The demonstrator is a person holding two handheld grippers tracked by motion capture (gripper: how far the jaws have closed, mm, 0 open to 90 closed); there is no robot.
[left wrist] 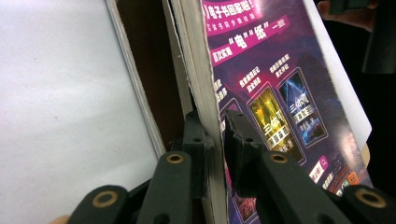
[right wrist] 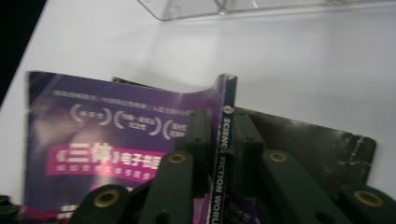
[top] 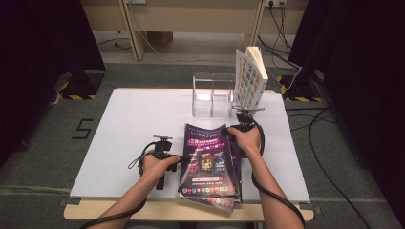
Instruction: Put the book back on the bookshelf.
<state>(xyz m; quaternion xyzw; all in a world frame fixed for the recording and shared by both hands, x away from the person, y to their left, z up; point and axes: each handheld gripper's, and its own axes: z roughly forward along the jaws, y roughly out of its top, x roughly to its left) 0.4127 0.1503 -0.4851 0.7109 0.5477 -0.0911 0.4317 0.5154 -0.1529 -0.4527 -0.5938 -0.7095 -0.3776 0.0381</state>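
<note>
Glossy paper magazine (top: 208,160) (purple) — worn.

Magazine (top: 208,160) hangs over the table's (top: 133,124) near edge — its lower corners look blurred from the high view. Darker magazine (right wrist: 322,149) underneath is mostly covered — title hidden. In the left gripper view the top cover runs off the frame, its small print unreadable. Upright book (top: 251,76): cover pictures too small to tell.
</note>
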